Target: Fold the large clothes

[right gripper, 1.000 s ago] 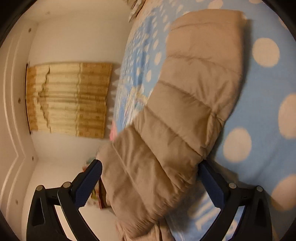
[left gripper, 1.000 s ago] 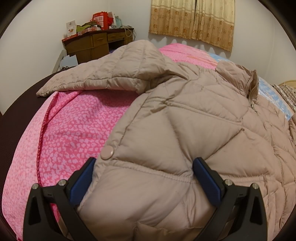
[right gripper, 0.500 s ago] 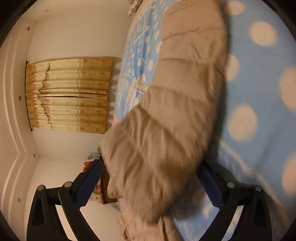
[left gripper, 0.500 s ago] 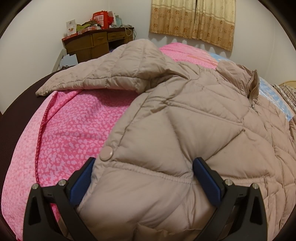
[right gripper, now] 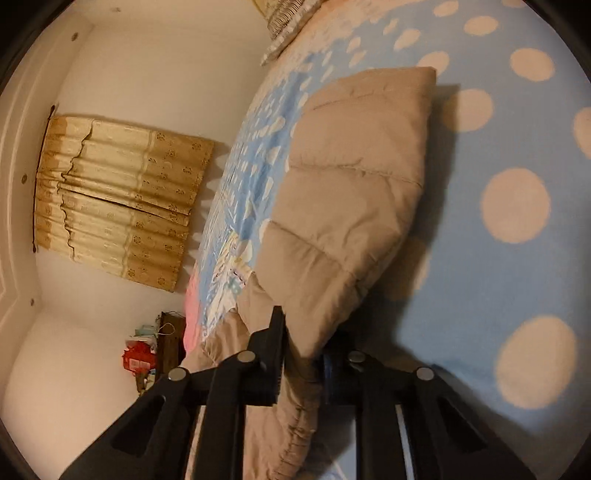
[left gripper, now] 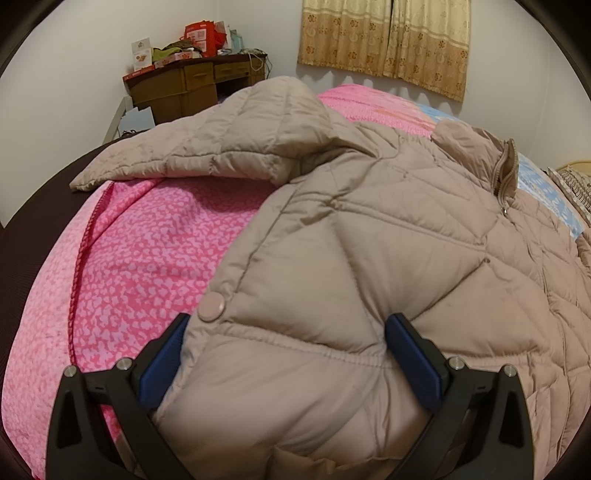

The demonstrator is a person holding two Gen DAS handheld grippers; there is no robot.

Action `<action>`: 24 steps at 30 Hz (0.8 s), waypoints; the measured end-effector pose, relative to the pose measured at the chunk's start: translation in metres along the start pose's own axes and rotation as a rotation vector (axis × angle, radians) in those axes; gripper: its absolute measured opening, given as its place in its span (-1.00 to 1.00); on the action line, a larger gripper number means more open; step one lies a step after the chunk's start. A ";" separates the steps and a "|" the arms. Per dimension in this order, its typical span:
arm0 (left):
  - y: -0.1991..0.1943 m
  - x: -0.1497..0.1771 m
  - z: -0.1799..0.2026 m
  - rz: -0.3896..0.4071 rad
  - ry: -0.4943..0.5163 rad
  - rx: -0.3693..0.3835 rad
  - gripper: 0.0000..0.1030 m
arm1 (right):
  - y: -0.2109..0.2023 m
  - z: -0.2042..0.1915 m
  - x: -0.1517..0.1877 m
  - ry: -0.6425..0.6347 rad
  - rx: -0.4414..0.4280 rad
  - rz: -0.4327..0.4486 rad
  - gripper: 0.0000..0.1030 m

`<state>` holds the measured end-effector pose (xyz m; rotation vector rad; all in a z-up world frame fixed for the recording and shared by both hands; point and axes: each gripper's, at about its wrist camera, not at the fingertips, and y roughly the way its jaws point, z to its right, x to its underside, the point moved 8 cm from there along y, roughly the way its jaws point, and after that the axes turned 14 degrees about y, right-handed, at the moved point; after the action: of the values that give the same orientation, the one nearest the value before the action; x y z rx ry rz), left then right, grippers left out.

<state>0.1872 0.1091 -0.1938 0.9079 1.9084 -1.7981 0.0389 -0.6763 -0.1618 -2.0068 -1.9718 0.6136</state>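
A beige quilted puffer jacket lies spread over the bed, front up, its zipped collar toward the far right. One sleeve stretches off to the left. My left gripper stands wide open over the jacket's lower corner, near a round snap button; the puffy hem bulges between its blue pads. In the right wrist view the other sleeve lies on the blue dotted sheet. My right gripper is closing its jaws, and they pinch the near part of that sleeve.
A pink patterned bedspread covers the near left of the bed, with dark floor beyond its edge. A cluttered wooden desk stands in the far corner. Yellow curtains hang on the back wall. A patterned pillow lies at the bed's head.
My right gripper went from wide open around the sleeve to narrowly closed on it, shifting and rolling a little. The left gripper and jacket body have not moved.
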 end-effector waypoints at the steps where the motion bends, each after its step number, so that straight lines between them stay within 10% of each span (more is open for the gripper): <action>1: 0.000 0.000 0.000 0.000 0.000 0.000 1.00 | -0.008 -0.006 0.003 -0.042 0.005 0.021 -0.71; 11: -0.001 0.000 0.001 0.009 -0.007 0.010 1.00 | -0.091 -0.185 0.099 -0.548 -0.079 0.130 -0.73; 18: -0.004 0.002 -0.002 0.018 -0.014 0.023 1.00 | -0.048 -0.270 0.305 -0.987 -0.119 -0.003 -0.73; 24: -0.006 0.003 -0.003 0.027 -0.021 0.035 1.00 | 0.049 -0.222 0.474 -1.298 0.006 -0.157 -0.72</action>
<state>0.1813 0.1129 -0.1914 0.9192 1.8485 -1.8240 0.1808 -0.1839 -0.0440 -1.4433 -2.5998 2.2478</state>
